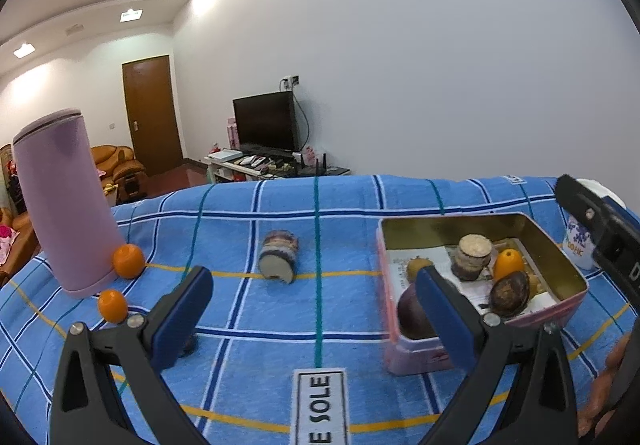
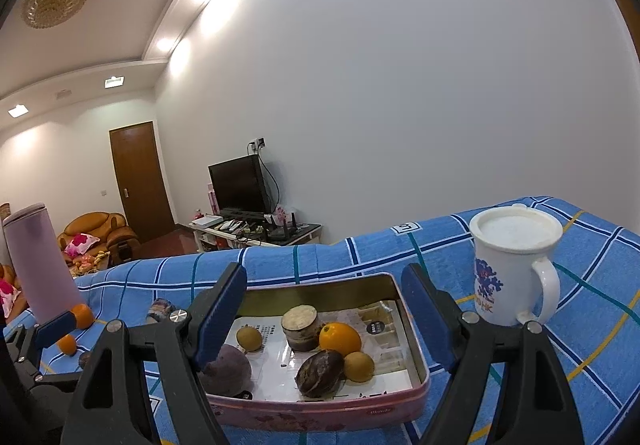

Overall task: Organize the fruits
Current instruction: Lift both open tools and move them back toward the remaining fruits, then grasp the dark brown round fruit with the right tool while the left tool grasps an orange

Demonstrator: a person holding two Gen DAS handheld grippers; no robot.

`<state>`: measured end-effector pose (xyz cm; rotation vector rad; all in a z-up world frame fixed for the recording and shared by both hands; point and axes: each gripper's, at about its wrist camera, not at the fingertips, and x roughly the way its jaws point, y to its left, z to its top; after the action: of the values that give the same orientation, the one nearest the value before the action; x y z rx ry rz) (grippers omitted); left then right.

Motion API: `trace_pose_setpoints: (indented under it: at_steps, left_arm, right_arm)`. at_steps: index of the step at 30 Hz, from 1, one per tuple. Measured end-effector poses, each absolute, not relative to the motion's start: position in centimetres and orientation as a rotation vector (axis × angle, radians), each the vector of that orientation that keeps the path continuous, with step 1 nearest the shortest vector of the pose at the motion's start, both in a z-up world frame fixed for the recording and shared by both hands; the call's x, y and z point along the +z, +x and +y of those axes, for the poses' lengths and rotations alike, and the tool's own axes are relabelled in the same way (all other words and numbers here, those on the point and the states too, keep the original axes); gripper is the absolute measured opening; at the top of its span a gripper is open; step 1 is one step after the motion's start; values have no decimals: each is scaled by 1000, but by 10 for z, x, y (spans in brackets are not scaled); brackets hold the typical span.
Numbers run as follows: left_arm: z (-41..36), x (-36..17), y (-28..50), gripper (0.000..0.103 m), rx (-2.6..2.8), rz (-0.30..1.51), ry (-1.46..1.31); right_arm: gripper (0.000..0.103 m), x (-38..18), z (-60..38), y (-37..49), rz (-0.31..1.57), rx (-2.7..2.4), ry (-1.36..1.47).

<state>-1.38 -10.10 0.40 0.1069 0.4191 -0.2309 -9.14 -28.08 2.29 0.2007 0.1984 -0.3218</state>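
Blue checked cloth [image 1: 280,325] covers the table I am working over. Going left to right in my left wrist view: a tall lilac flask [image 1: 64,201] stands far left, with one small orange [image 1: 128,260] touching its base and a second small orange [image 1: 113,306] just in front. Near the middle lies a short cut cane piece [image 1: 279,256], its long axis pointing toward me and away. At right sits the pink tin [image 2: 416,341], already holding several fruits, and beyond it a white mug [image 2: 512,265].

My left gripper [image 1: 316,321] is released, holding nothing. My right gripper [image 2: 324,313] hovers over the tin, jaws spread wide and empty.

I judge the loose fruit all lies left of the tin, ahead and left of my left jaws, so the left hand is nearer.
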Motion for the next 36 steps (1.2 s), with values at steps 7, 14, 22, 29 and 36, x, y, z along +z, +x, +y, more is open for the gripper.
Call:
trace_pose_setpoints:
  at_steps: [7, 14, 22, 29, 36]
  left_arm:
    - [-83, 3, -7, 103, -194, 433, 118]
    - [-63, 1, -1, 103, -165, 456, 94]
    - [-47, -1, 2, 103, -140, 462, 98]
    - [-27, -2, 10, 103, -99, 478, 92]
    - [4, -5, 23, 103, -40, 511, 67]
  right_arm:
    - [81, 23, -273, -92, 206, -319, 198]
    - [81, 22, -261, -87, 227, -299, 189]
    - [81, 18, -249, -79, 262, -278, 207]
    - [81, 17, -221, -70, 283, -230, 171]
    - [81, 13, -198, -58, 310, -179, 163]
